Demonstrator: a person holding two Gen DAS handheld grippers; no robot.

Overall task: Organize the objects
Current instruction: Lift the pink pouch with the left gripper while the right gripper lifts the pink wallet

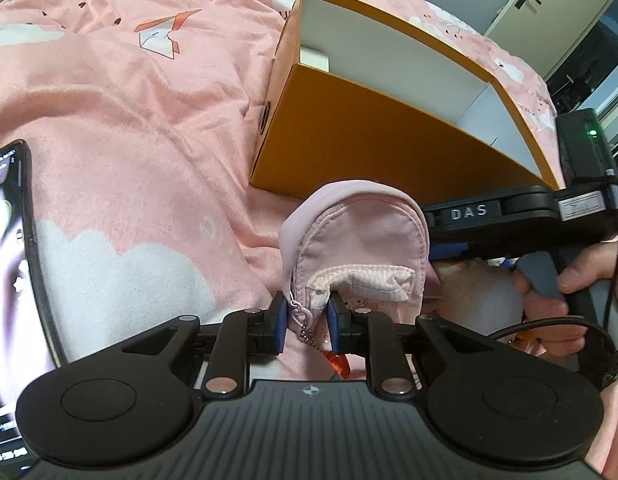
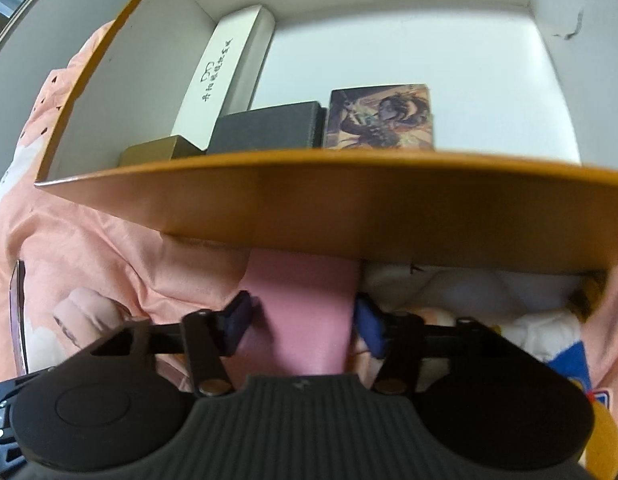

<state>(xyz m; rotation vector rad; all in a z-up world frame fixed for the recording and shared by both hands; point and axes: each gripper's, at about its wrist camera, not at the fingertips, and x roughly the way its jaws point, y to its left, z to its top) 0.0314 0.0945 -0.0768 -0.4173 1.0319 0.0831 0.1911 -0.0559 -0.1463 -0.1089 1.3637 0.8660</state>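
The small pink fabric backpack-shaped pouch (image 1: 351, 248), low centre, was pinched by the left gripper (image 1: 307, 320); the right gripper (image 2: 305, 320) stood part-open around it, so lifting clear of the orange cardboard box's (image 1: 373, 136) rim was advised.

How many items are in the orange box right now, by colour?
Inside the orange box, in the right wrist view:
White: 1, the long carton
Black: 1, the flat case
Tan: 1, the small box
Illustrated: 1, the picture box
Total: 4. The near wall may hide more.
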